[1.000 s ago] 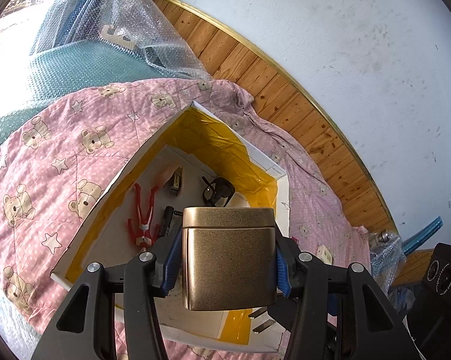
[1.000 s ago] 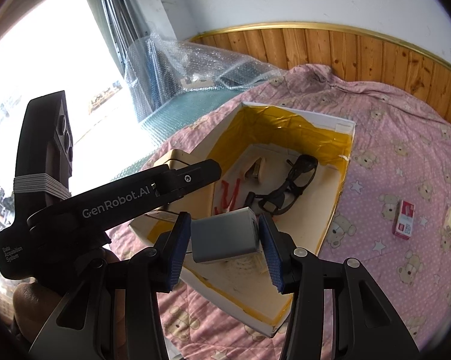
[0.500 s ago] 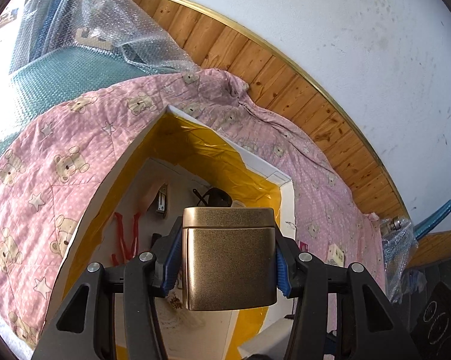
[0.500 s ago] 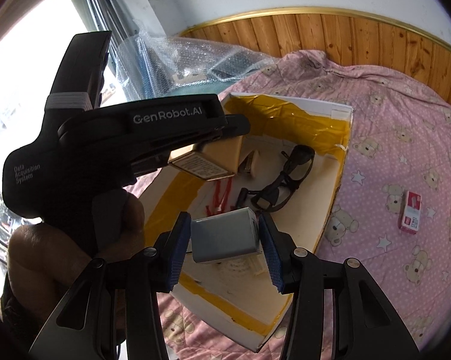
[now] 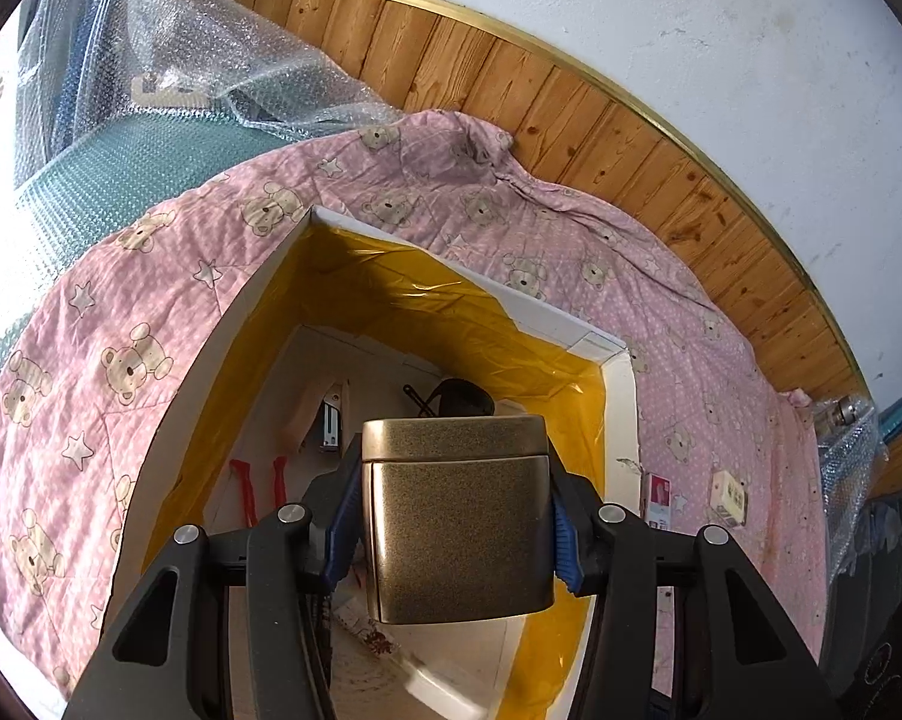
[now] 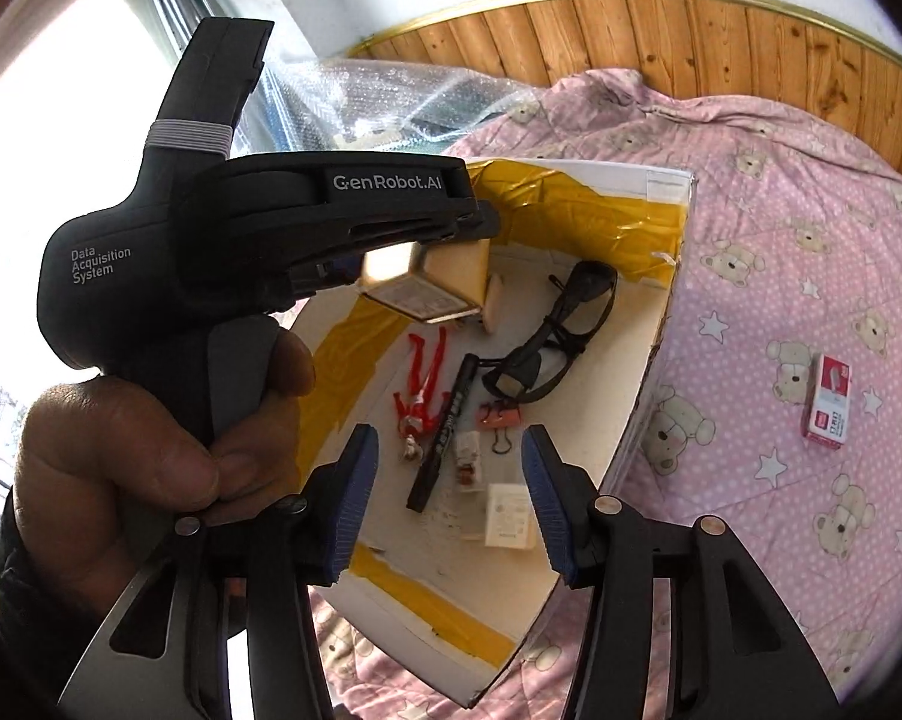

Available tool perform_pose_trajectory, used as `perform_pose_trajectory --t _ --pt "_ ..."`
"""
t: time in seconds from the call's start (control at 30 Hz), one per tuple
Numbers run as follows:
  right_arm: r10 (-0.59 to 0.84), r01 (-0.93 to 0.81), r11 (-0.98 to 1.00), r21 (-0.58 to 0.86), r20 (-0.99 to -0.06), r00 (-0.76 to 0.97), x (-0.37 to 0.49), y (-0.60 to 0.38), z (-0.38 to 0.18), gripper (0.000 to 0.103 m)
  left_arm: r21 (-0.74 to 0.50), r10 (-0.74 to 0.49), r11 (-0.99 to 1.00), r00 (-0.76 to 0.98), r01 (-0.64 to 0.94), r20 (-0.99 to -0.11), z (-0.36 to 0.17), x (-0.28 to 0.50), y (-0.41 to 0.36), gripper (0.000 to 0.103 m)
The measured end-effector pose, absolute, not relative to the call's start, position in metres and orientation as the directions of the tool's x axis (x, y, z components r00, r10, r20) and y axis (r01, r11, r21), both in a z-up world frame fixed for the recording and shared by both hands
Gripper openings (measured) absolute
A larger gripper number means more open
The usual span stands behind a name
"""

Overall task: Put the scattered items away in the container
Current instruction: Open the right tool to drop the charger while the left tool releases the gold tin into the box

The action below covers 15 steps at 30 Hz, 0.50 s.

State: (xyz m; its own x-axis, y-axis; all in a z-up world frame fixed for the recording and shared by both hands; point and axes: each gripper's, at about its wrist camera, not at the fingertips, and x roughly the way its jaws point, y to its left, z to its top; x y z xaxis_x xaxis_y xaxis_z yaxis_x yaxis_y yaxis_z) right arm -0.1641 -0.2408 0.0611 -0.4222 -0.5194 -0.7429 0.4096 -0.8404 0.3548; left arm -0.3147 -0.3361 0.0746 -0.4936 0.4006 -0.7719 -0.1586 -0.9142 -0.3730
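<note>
Left gripper [image 5: 454, 531]: fingers clenched on a bronze metal tin [image 5: 457, 516], held above the yellow-taped white cardboard box [image 6: 661, 324].
Right gripper [image 6: 448, 504]: fingers released, grasping nothing, above the box.
In box: black sunglasses [image 6: 550, 330], black marker [image 6: 442, 435], red clip [image 6: 421, 384].
Left: red-and-white packet [image 6: 829, 402] on the pink bear-print quilt [image 6: 811, 240], beside the box.

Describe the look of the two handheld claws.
Both claws, right and left, are matte black plastic with silver screws and ribbed blue pads. The left body carries white "GenRobot.AI" and "Data Acquisition System" lettering, a grey trigger and a grey band round its upright rear part.

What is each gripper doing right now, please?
Left gripper: closed on the gold tin.
Right gripper: open, empty, above the box.
</note>
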Motion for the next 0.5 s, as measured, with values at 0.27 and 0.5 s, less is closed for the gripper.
perform_pose_trajectory --t 0.27,0.5 --pt "-0.533 0.412 -0.834 0.367 -0.730 -0.429 -0.158 -0.237 0.067 0.053 -0.356 0.393 -0.918 -0.514 -0.173 -0.763 0.086 -0.306 -0.339 0.053" --pt "-0.536 0.413 -0.834 0.367 -0.719 -0.443 -0.144 -0.231 0.075 0.053 -0.361 0.400 -0.915 -0.531 -0.182 -0.747 0.098 -0.288 -0.339 0.053"
